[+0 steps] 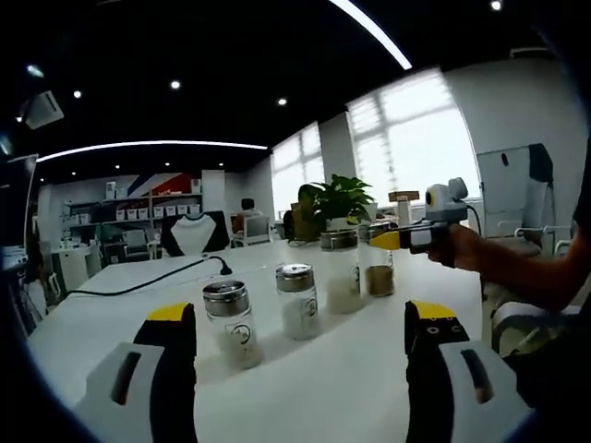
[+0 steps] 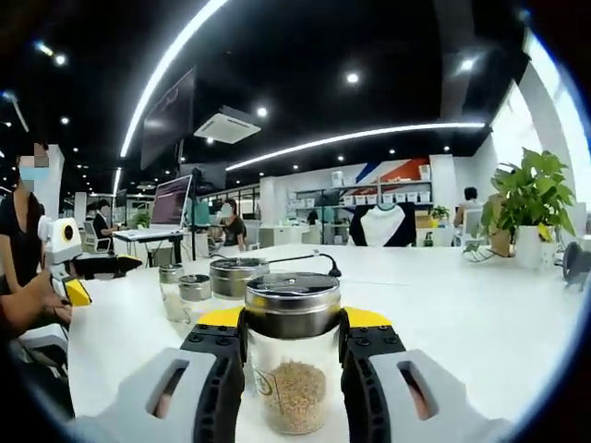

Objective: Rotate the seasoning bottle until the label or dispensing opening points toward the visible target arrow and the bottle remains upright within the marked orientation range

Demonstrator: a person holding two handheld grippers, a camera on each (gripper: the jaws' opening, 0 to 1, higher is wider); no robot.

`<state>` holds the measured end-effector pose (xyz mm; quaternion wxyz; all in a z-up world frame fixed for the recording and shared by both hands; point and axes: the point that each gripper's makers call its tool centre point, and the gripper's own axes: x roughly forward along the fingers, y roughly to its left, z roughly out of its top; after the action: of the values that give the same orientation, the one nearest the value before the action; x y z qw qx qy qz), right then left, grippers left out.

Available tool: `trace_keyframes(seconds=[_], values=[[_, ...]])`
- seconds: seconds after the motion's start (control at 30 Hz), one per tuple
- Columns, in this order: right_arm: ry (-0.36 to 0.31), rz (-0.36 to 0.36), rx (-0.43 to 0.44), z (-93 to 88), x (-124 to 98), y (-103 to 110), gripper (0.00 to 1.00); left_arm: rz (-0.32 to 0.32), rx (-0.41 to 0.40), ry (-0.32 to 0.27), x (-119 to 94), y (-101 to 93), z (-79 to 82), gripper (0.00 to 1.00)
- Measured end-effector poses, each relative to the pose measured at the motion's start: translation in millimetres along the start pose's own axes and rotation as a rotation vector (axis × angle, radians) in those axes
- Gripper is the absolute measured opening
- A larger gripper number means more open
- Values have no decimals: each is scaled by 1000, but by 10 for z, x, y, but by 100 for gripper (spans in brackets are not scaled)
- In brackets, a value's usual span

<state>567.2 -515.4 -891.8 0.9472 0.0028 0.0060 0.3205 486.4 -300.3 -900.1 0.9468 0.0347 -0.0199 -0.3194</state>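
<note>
Right gripper (image 2: 294, 346): jaws closed against the sides of the seasoning bottle (image 2: 294, 369), which stands upright on the white table (image 2: 480, 305). The bottle is clear glass with a brushed-metal cap, a small printed emblem low on its wall, and tan granules filling its lower part. Three similar bottles (image 2: 196, 293) stand in a row behind it. Left gripper (image 1: 300, 337): jaws wide apart, holding nothing, hovering before the row of bottles, the nearest bottle (image 1: 231, 323) holding pale powder.
</note>
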Motion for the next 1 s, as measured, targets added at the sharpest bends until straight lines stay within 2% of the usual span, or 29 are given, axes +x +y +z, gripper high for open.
trace_keyframes(seconds=[0.13, 0.3, 0.53, 0.63, 0.77, 1.0], values=[[-1, 8, -6, 6, -2, -67, 37, -3, -54, 1, -2, 24, -17, 98], [-3, 32, -14, 5, 3, -125, 37, 2, -81, -9, -25, 55, 10, 98], [-18, 60, -14, 2, 31, -154, 37, 17, -81, -8, -41, 91, 2, 98], [-47, 67, -13, -4, 68, -180, 37, 20, -74, -5, -42, 94, -1, 98], [-51, 81, -20, -2, 77, -178, 37, 38, -37, 9, -54, 117, -24, 99], [-49, 101, -21, -3, 79, -180, 37, 39, -34, 23, -64, 125, -63, 99]])
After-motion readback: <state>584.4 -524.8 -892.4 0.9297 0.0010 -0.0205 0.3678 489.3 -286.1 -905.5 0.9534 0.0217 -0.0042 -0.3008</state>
